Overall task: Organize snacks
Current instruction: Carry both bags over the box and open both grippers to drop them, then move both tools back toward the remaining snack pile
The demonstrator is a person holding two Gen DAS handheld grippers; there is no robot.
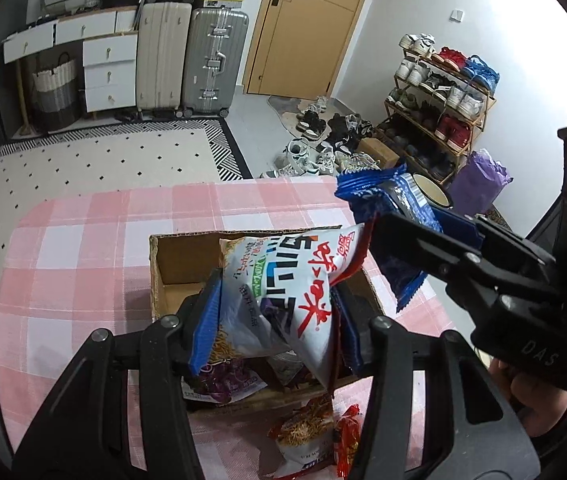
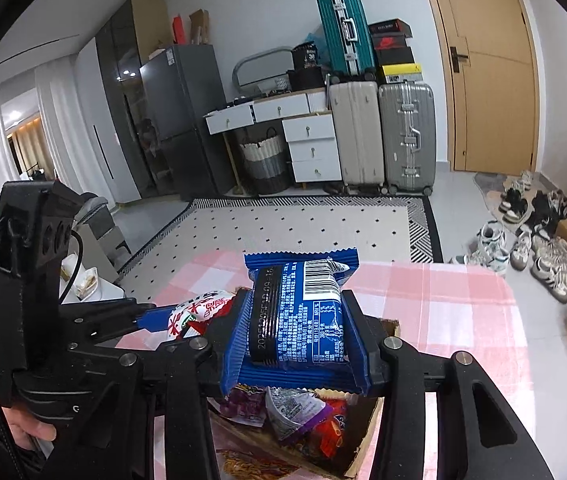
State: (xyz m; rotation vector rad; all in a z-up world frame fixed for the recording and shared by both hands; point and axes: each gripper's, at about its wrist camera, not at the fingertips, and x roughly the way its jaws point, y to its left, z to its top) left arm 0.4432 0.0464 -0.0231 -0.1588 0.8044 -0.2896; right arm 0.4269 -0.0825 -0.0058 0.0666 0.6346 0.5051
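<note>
My left gripper (image 1: 273, 316) is shut on a white snack bag with red characters (image 1: 295, 284), held over an open cardboard box (image 1: 157, 264) on the pink checked tablecloth. My right gripper (image 2: 295, 336) is shut on a blue snack packet (image 2: 303, 308), also above the box (image 2: 367, 444). In the left wrist view the right gripper (image 1: 411, 236) comes in from the right with the blue packet (image 1: 383, 192) over the box's right side. In the right wrist view the left gripper (image 2: 191, 316) and its white bag (image 2: 199, 310) sit to the left. Purple and red packets (image 2: 283, 404) lie in the box.
A noodle snack bag (image 1: 303, 432) and a red packet (image 1: 347, 436) lie on the tablecloth (image 1: 75, 248) in front of the box. Beyond the table are a dotted rug (image 2: 283, 224), suitcases (image 2: 403, 136), white drawers, a door and a shoe rack (image 1: 439, 96).
</note>
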